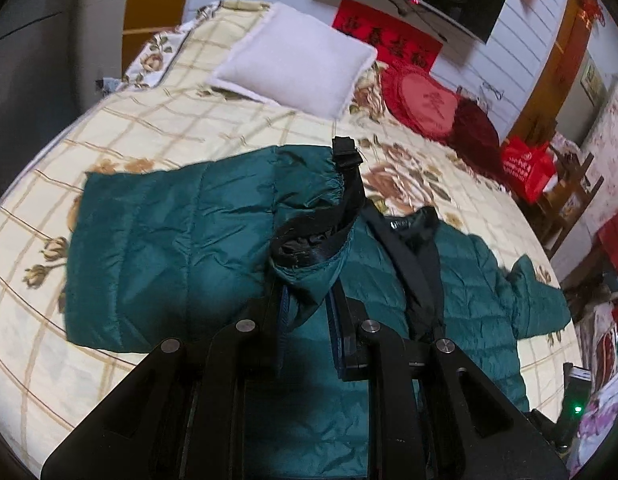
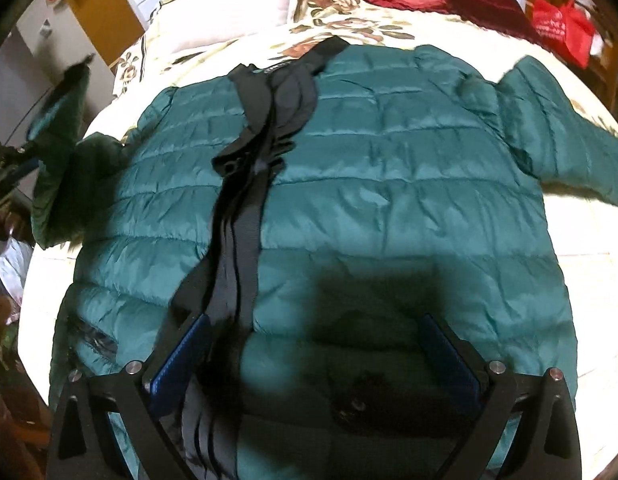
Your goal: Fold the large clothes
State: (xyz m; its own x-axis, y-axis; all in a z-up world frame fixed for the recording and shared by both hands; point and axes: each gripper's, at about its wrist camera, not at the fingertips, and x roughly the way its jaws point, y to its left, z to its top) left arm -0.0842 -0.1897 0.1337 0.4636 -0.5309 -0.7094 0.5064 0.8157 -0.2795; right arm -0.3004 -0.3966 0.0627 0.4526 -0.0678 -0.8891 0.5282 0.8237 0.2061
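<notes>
A dark green puffer jacket (image 2: 389, 184) with a black front placket lies spread face up on the bed. My left gripper (image 1: 309, 300) is shut on the jacket's left sleeve (image 1: 181, 248) near its black-lined cuff and holds it lifted over the body. In the right wrist view that raised sleeve (image 2: 61, 152) shows at the far left. My right gripper (image 2: 315, 344) is open, its blue pads (image 2: 181, 360) wide apart just above the jacket's lower front. The other sleeve (image 2: 565, 136) lies out to the right.
The bed has a cream floral quilt (image 1: 149, 120). A white pillow (image 1: 297, 60) and red heart cushions (image 1: 421, 104) lie at its head. A red bag (image 1: 527, 168) and cluttered furniture stand at the right side.
</notes>
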